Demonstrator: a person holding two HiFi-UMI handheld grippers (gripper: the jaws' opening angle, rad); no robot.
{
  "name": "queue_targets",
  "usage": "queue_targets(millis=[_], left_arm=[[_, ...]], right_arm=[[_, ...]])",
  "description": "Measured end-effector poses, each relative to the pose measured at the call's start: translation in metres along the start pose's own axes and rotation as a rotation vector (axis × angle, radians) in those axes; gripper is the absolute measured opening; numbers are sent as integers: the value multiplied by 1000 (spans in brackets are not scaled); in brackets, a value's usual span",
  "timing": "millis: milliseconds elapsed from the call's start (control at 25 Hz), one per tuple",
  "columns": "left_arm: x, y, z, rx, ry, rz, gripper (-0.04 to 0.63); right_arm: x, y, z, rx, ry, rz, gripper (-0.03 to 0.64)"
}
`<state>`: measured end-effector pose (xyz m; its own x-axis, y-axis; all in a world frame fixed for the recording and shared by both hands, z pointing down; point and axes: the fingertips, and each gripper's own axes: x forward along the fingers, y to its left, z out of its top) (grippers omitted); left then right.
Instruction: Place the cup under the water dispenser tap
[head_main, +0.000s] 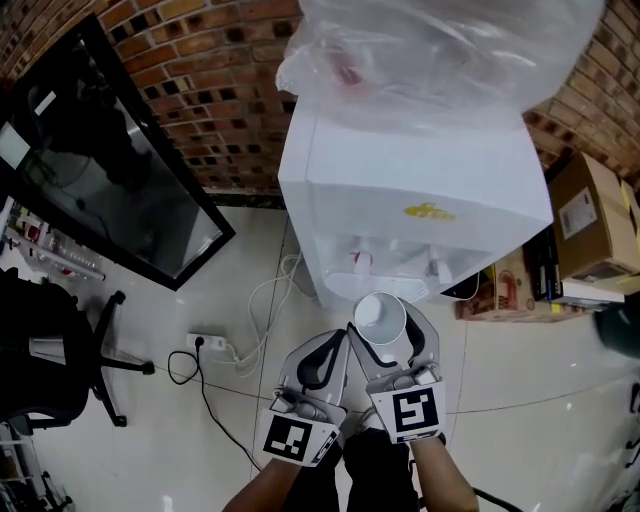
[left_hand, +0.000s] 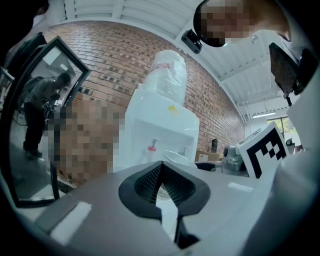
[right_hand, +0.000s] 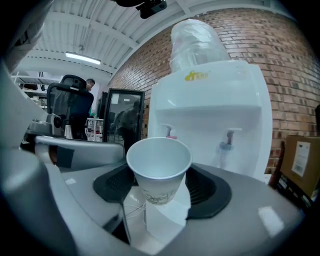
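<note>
Holding a white paper cup, the right gripper has its fingers clenched on the cup's lower wall, one dark pad on each side. Cup upright, mouth up, nothing visible inside.

Cup position: in front of the white water dispenser, off the floor, carried in the air. In the head view it sits just below the tap recess, between the red tap and the blue tap. In the right gripper view its rim is lower than both taps and nearer the red one. It is not under either tap and touches neither.

Left gripper: just beside the right one, on its left. Fingers closed tip to tip, nothing between them.

Surroundings: plastic-wrapped bottle on top of the dispenser; brick wall behind; black glass-door cabinet at left; power strip with cables on the floor; cardboard box at right.
</note>
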<state>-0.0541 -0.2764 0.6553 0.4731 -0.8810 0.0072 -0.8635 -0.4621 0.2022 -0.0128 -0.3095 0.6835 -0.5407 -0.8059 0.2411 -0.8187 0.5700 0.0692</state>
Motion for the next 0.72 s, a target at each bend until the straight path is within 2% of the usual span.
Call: queue_targets(millis=[400, 720], left_arm=[[23, 33, -52, 13, -12, 26, -8], [26, 48, -71, 14, -10, 41, -8]], right_arm=[[69, -8, -70, -22, 17, 27, 324], [101, -6, -102, -52, 97, 55, 325]])
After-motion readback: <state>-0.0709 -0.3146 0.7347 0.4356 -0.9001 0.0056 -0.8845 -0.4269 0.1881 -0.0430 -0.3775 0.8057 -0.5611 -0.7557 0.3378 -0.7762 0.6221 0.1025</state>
